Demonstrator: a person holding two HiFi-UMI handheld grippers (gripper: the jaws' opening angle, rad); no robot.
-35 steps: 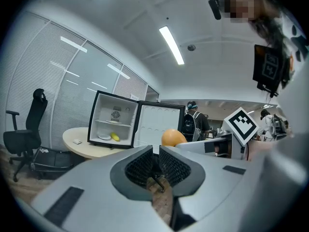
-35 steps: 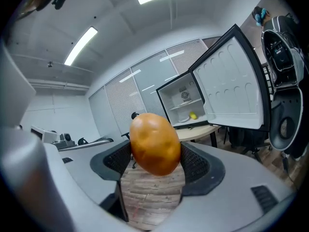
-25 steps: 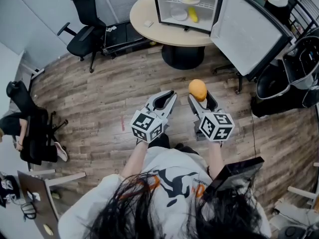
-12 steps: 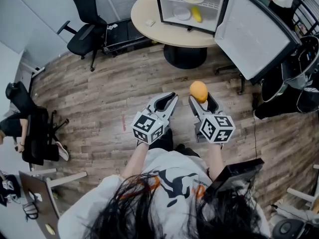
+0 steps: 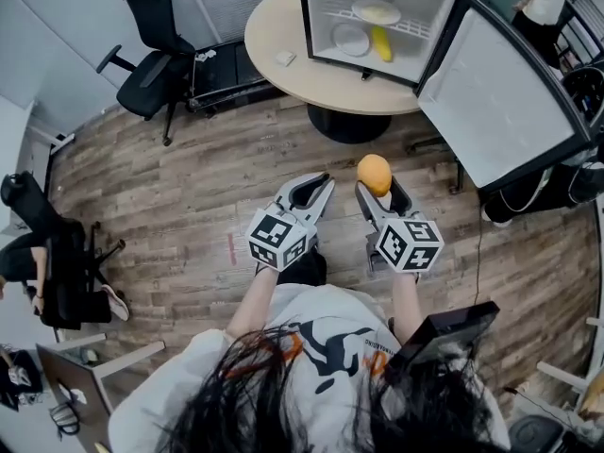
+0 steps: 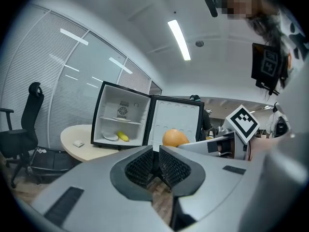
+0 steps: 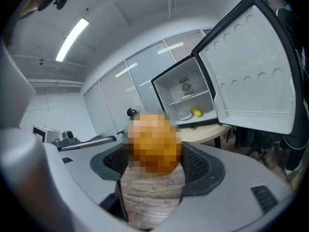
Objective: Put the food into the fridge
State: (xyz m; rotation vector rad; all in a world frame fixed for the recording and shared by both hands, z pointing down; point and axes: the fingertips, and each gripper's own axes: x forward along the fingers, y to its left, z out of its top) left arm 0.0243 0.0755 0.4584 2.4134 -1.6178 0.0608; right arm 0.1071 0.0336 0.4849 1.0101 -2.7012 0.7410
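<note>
Progress check: I'd call this maybe halfway. The orange (image 5: 375, 172) is picked up, but it's nowhere near the fridge (image 5: 415, 50) yet.

The right gripper (image 5: 376, 185) has its jaws clamped on either side of the orange, held out in front of the person over the wood floor (image 5: 189, 187). The right gripper view shows the fruit sitting snug between the two pads. The left gripper (image 5: 321, 183) sits just beside it at 9 o'clock, with its jaws pressed together and nothing in them, so it's basically along for the ride.

The fridge is up at 12 o'clock in the head view, sitting on the round table (image 5: 283, 26) well apart from the grippers. Its door (image 5: 500, 102) is swung wide open toward 2 o'clock, so that step doesn't need doing. There's already a yellow thing inside that looks like a banana (image 5: 381, 42), with a plate (image 5: 350, 39) just beside it at 9 o'clock. Another plate (image 5: 376, 11) is on the shelf above.

What's left, as far as I can tell:
- walk the orange over to the fridge
- set it on a shelf and let go
- probably close the door, and the free left gripper looks like the obvious one for that
</note>
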